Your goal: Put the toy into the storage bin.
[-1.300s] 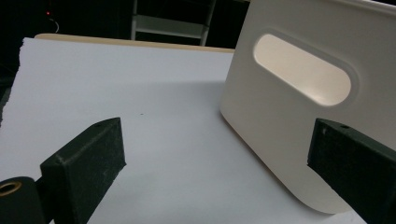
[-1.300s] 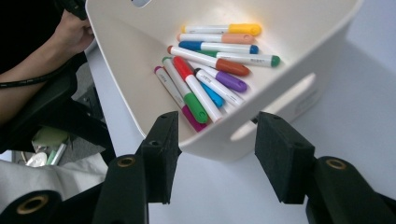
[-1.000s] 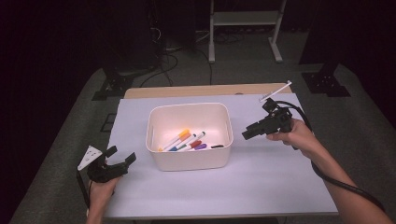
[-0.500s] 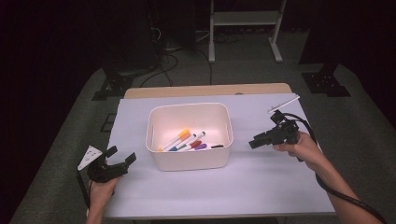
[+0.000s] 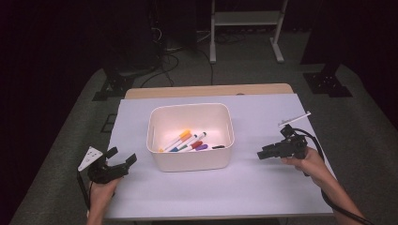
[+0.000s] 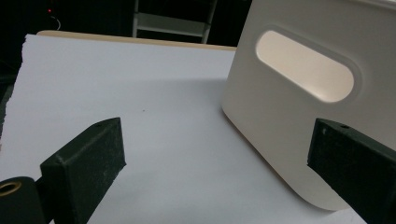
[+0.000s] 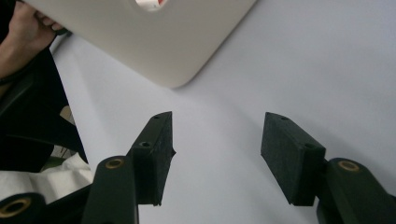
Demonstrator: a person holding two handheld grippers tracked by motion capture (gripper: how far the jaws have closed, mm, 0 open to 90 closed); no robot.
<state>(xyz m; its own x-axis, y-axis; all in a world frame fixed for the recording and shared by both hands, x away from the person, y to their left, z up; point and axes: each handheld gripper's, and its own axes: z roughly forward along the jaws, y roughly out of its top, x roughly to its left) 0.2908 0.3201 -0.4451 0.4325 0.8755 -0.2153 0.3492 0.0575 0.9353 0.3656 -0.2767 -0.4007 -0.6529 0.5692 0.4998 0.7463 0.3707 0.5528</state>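
Both sets of jaws stand apart with nothing between them. Your right gripper (image 5: pixel 259 154) hangs low over the worktop (image 5: pixel 263 187) just right of the white bin (image 5: pixel 190 161); its jaws have just been opening, and its own view shows bare worktop between the pads. Your left gripper (image 5: pixel 130 161) waits near the worktop's left front edge, angled toward the bin, released as well. Inside the bin lie several markers (image 5: pixel 187 140), side by side on its floor, with orange, red, blue and purple caps. No marker lies out on the worktop, so the gathering looks finished or nearly so; what is left seems only to draw your hands clear.
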